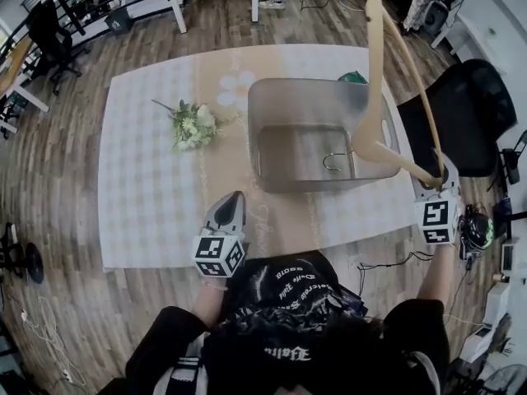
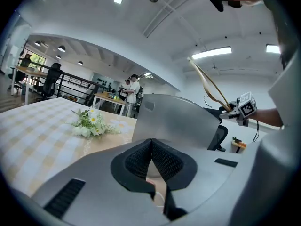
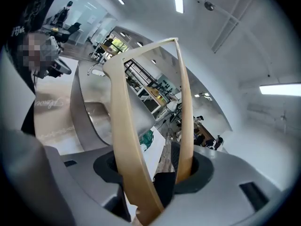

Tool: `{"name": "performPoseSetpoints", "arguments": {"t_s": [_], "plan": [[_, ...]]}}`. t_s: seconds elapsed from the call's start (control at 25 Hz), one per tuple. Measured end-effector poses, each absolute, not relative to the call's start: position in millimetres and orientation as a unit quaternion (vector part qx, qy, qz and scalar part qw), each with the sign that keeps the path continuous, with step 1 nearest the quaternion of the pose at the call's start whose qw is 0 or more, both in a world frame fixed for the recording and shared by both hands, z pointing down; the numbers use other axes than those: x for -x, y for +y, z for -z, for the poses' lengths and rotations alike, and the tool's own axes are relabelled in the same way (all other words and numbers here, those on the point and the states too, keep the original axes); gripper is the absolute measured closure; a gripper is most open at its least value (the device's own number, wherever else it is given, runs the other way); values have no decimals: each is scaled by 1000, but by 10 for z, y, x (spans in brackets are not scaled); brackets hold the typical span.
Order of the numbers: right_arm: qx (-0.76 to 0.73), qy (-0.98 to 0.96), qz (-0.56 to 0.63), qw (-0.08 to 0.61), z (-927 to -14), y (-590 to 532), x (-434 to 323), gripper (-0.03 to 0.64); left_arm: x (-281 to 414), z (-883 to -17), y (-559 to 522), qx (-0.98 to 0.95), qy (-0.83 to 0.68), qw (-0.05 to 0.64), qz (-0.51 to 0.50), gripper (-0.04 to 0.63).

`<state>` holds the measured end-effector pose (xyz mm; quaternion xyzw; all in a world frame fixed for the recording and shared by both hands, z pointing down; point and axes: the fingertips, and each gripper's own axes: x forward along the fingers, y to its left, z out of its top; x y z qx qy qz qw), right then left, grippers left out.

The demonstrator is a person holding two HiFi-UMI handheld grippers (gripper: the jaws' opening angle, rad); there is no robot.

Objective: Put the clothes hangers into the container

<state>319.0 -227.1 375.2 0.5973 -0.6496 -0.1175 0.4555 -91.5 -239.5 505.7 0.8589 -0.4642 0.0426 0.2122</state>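
Holding a wooden hanger [image 1: 377, 64] by one end, our right claw [image 1: 434, 183] is clenched on it above the right edge of the worktop [image 1: 148, 188], just beside the grey container [image 1: 300, 105]. The hanger stands steeply upward and leans over the container's right wall. Its metal hook [image 1: 332, 161] shows against the container's floor, though we cannot tell whether it touches. Our left claw [image 1: 233, 204] is clenched on nothing, jaws pressed together, low over the near part of the worktop with the container's near wall ahead of it. A bunch of white flowers [image 1: 191, 126] lies on the chequered cloth left of the container, apart from it. A green object [image 1: 354, 77] peeks out behind the container's far right corner. A black chair [image 1: 469, 105] stands right of the worktop, partly crossed by the hanger in the head view.
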Motion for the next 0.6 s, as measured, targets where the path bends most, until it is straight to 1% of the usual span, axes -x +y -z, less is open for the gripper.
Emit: {"name": "performPoseSetpoints", "arguments": {"t_s": [0.2,0.6], "plan": [[-536,-646,152,522,-3744,-2448,-3372,357,835,-4995,-2495,-851,-480,207,-42,575],[-430,-638,204,606,-3843,-2928,-3468,357,663,-4981,-2576,-840,-499,210,-36,575]]}}
